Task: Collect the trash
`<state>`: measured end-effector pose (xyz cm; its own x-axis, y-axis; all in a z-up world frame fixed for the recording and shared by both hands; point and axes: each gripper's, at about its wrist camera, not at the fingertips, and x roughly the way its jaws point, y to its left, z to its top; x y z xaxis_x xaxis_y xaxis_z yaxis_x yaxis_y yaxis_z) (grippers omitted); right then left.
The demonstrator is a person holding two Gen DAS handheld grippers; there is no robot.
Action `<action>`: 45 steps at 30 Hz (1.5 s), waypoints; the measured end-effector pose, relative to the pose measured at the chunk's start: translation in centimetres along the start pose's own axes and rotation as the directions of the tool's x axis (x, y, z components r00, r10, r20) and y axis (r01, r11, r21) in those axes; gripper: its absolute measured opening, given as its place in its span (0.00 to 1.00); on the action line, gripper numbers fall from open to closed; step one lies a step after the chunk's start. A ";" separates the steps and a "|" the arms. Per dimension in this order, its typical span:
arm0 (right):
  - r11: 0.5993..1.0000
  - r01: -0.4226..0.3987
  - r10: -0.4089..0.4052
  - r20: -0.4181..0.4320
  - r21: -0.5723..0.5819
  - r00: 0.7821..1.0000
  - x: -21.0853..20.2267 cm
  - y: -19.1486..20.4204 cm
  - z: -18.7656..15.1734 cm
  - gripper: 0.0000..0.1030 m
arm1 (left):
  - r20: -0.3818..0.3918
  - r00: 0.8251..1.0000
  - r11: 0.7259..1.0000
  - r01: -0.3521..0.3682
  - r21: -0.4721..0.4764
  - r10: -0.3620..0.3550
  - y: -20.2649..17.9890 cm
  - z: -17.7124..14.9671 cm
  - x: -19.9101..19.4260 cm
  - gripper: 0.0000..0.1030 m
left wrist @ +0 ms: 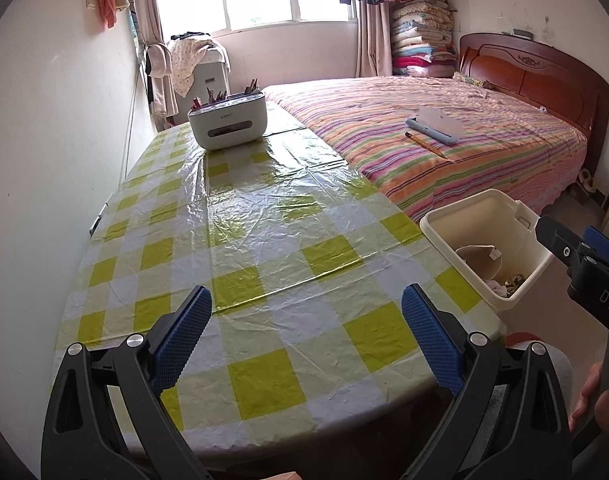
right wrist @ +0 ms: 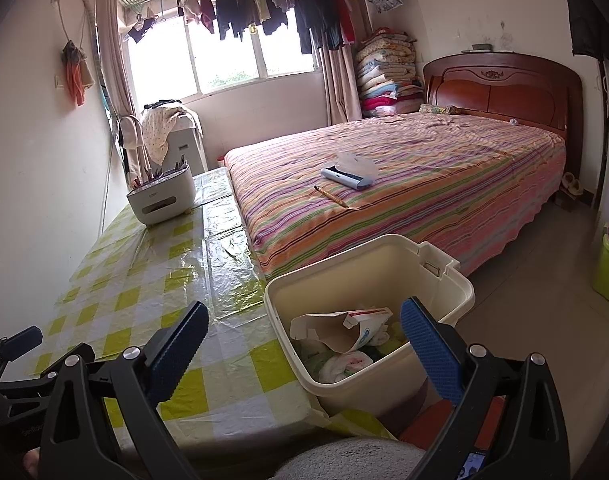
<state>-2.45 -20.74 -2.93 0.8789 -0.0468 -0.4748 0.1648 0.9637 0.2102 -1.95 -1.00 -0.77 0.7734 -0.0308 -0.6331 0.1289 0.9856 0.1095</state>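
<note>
Trash fills the bin under our empty, wide right tongs; left tongs, equally wide, scan the bare tabletop ahead.

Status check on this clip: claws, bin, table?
Left claw open, empty, over the table. Right claw open, empty, at the bin. Bin holds trash. Nothing blocking.

Read only "DAS", white letters cut by the frame edge, on the right gripper; elsewhere illegible.
</note>
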 end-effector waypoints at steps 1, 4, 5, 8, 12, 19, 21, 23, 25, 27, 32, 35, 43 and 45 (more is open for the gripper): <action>1.000 -0.001 0.001 -0.003 -0.001 1.000 0.1 0.0 -0.1 0.91 | -0.002 1.000 1.000 -0.001 -0.002 0.001 0.0 0.0 0.1 0.92; 1.000 -0.004 0.004 -0.011 0.000 1.000 0.5 0.0 -0.3 0.91 | -0.008 1.000 1.000 -0.004 -0.010 0.004 0.2 -0.1 0.3 0.92; 1.000 -0.004 0.004 -0.013 -0.001 1.000 0.5 0.0 -0.3 0.91 | -0.012 1.000 1.000 -0.002 -0.011 0.002 0.2 -0.1 0.3 0.92; 1.000 -0.002 0.002 -0.019 -0.004 1.000 0.7 0.0 -0.5 0.91 | -0.018 1.000 1.000 0.001 -0.019 -0.002 0.4 -0.1 0.5 0.92; 1.000 0.001 -0.001 -0.027 -0.002 1.000 0.9 -0.1 -0.7 0.91 | -0.022 1.000 1.000 0.000 -0.015 -0.001 0.3 -0.1 0.6 0.92; 1.000 0.003 -0.003 -0.041 0.007 0.999 1.4 -0.6 -1.0 0.91 | -0.035 0.999 1.000 0.005 0.001 -0.005 -0.3 -0.2 1.0 0.92; 1.000 0.005 -0.004 -0.045 0.009 0.999 1.6 -0.8 -1.0 0.91 | -0.039 0.999 1.000 0.014 0.010 -0.013 -0.6 -0.2 1.1 0.92; 1.000 0.005 -0.005 -0.047 0.013 0.999 1.7 -1.0 -1.1 0.91 | -0.045 0.999 1.000 0.026 0.012 -0.026 -0.8 -0.2 1.2 0.92; 1.000 0.006 -0.005 -0.052 0.016 0.999 1.8 -1.2 -1.1 0.91 | -0.046 0.998 0.999 0.036 0.019 -0.035 -1.2 -0.2 1.3 0.92; 1.000 0.008 -0.007 -0.053 0.018 0.999 1.9 -1.3 -1.2 0.91 | -0.042 0.998 0.998 0.046 0.033 -0.045 -1.6 -0.3 1.3 0.92; 1.000 0.009 -0.008 -0.060 0.028 0.998 2.0 -2.0 -1.4 0.91 | -0.035 0.996 0.993 0.085 0.078 -0.082 -2.7 -0.5 1.4 0.92; 0.999 0.012 -0.010 -0.064 0.031 0.998 2.2 -2.2 -1.6 0.91 | 0.003 0.993 0.989 0.117 0.088 -0.118 -3.1 -0.5 0.8 0.92; 0.999 0.016 -0.013 -0.068 0.039 0.998 2.4 -2.6 -1.7 0.91 | -0.016 0.997 0.995 0.077 0.064 -0.076 -2.9 -0.2 1.4 0.92; 0.999 0.014 -0.012 -0.071 0.040 0.997 2.5 -2.7 -1.7 0.91 | -0.018 0.997 0.995 0.082 0.054 -0.081 -2.6 -0.2 1.6 0.92</action>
<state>-1.50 -22.97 -6.11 0.8430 -0.0393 -0.5365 0.1952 0.9517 0.2371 -1.23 -3.61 -2.24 0.7492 -0.1073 -0.6536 0.2250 0.9693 0.0987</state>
